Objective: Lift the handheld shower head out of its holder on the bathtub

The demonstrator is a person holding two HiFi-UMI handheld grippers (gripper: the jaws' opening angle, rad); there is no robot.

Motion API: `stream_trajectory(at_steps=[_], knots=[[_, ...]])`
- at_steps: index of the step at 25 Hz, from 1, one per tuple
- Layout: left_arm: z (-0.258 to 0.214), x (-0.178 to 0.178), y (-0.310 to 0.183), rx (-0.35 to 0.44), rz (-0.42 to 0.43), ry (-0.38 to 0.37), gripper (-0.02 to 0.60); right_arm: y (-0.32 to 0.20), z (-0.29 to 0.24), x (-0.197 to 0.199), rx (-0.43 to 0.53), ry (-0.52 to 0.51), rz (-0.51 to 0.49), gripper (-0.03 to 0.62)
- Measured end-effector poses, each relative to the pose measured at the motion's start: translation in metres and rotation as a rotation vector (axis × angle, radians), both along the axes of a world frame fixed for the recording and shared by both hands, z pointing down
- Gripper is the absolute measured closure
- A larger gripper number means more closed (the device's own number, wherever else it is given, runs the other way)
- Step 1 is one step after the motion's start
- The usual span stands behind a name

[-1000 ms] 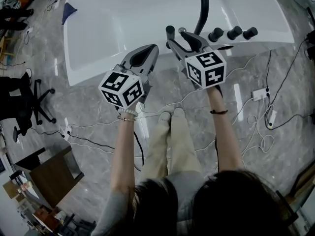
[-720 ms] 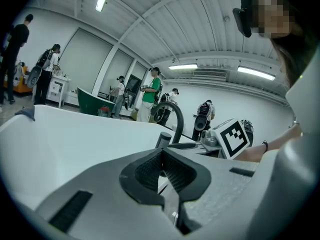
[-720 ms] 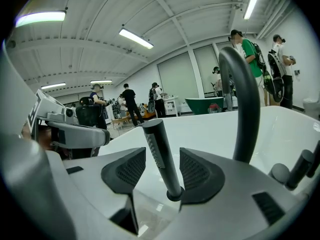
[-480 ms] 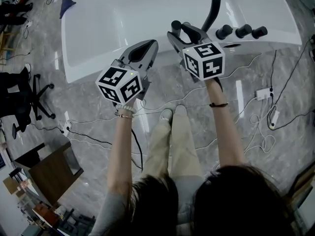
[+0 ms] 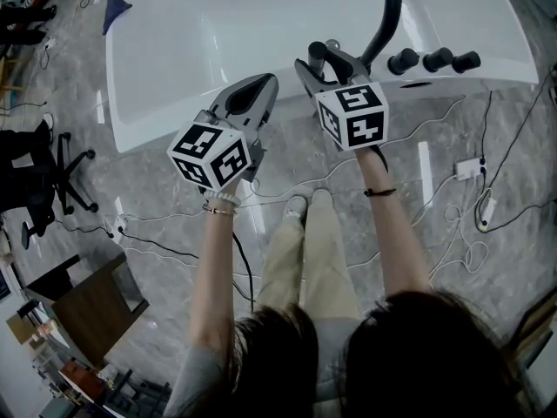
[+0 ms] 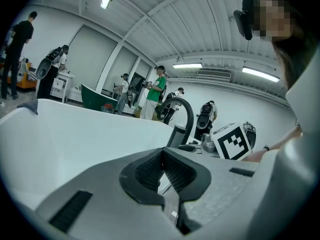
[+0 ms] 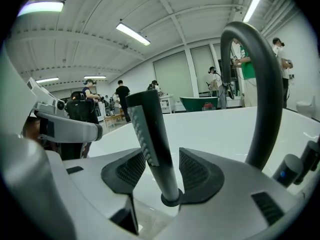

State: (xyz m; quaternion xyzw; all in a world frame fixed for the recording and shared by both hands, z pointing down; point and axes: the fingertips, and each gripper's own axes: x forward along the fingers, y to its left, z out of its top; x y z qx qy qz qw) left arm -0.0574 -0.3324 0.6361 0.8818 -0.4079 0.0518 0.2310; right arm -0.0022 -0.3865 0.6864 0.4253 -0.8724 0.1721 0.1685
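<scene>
The handheld shower head (image 7: pixel 150 149) is a black stick that stands upright in its round holder (image 7: pixel 171 200) on the white bathtub's rim (image 5: pixel 218 124). My right gripper (image 7: pixel 160 171) is open, its jaws on either side of the stick's lower part, with a gap at the right pad. From the head view the shower head's top (image 5: pixel 315 53) shows between the right gripper's (image 5: pixel 324 62) fingers. My left gripper (image 5: pixel 261 84) hovers over the near rim to the left, shut and holding nothing (image 6: pixel 162 171).
A black curved faucet spout (image 7: pixel 262 84) rises just right of the shower head, with three black knobs (image 5: pixel 435 59) beyond it. Cables and a power strip (image 5: pixel 459 167) lie on the marble floor. An office chair (image 5: pixel 52 177) stands at left. People stand in the background.
Both grippers have sunk a little towards the tub's rim. The right gripper's jaws stay around the shower head; the left gripper stays shut.
</scene>
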Motion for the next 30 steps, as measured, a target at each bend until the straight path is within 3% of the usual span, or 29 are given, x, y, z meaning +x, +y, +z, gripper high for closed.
stream_trajectory(at_steps=[11,30], knots=[[0.003,-0.001,-0.003,-0.006,0.004,0.011,0.575,-0.003,0.003,0.002,0.003,0.078,0.027,0.462],[-0.07,0.019,0.015,0.034,0.042,0.038,0.575,0.027,-0.094,0.012,0.061,0.068,0.032,0.464]])
